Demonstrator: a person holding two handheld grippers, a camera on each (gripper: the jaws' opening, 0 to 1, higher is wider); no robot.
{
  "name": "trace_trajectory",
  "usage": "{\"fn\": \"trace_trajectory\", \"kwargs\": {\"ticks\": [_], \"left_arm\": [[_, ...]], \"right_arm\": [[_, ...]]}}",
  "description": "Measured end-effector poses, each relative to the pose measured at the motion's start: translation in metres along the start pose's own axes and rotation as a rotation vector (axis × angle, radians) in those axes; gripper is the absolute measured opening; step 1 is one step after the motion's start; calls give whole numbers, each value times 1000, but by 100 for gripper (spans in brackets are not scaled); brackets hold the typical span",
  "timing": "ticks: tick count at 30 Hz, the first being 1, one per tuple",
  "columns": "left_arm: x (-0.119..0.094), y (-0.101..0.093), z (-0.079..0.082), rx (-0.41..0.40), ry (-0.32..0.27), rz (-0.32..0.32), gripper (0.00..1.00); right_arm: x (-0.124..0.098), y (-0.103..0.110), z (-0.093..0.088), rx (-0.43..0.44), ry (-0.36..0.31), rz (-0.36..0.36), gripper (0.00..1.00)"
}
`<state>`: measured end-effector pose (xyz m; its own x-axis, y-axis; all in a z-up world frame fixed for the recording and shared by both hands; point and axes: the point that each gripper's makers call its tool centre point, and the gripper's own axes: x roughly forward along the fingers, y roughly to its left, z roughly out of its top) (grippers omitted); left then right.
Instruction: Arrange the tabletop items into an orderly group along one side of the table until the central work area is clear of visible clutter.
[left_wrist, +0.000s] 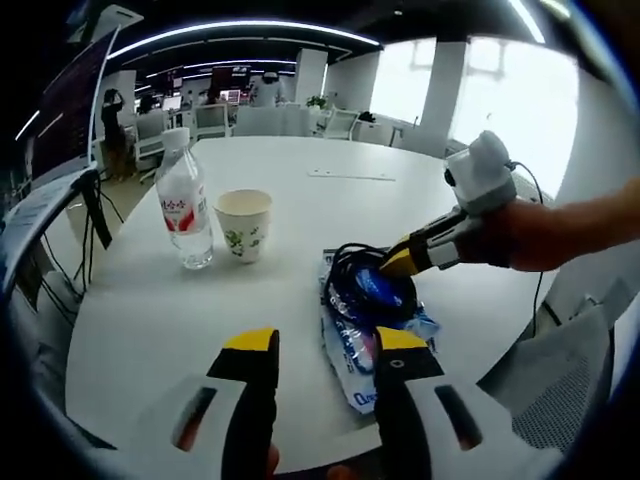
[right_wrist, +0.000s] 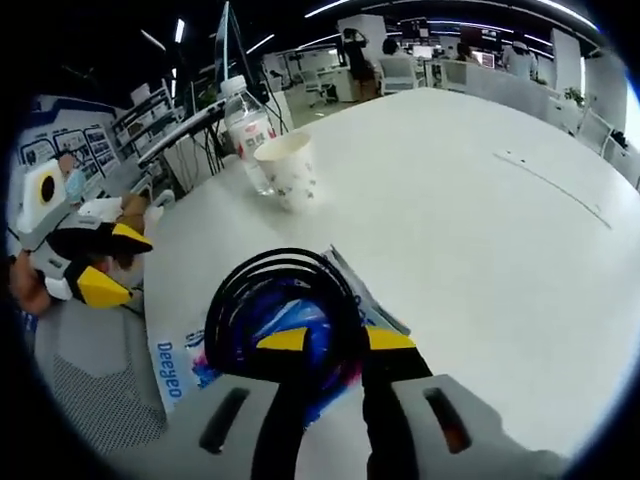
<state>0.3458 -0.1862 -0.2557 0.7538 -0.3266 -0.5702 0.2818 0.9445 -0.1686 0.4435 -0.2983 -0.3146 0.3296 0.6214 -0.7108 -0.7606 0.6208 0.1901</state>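
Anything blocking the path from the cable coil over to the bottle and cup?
Nothing visible. The right gripper is at the black cable coil lying on the blue packet. Bare tabletop separates it from the paper cup and water bottle.

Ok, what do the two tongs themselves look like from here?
Both tongs have black jaws capped with yellow tips on pale grey bodies with dark slots. The left tongs match the right tongs. In the left gripper view, a thin black cable trails behind the right tongs' white housing.
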Motion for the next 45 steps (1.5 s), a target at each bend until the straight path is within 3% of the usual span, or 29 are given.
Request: {"fn": "trace_trajectory", "kwargs": {"ticks": [2, 10, 24, 36, 45], "left_arm": [[0, 1, 1, 1, -2, 5, 38], [-2, -7, 5, 10, -10, -6, 39], [-7, -14, 16, 27, -31, -12, 38], [-13, -15, 19, 12, -48, 1, 38], [-18, -16, 21, -6, -60, 9, 38]], "right_arm": [[-3, -3, 1, -7, -2, -13, 9], [-13, 0, 7, 5, -44, -12, 3], [-33, 13, 18, -93, -98, -6, 2], [-36, 14, 19, -105, -110, -16, 1], [-52, 19, 19, -123, -133, -39, 1]]}}
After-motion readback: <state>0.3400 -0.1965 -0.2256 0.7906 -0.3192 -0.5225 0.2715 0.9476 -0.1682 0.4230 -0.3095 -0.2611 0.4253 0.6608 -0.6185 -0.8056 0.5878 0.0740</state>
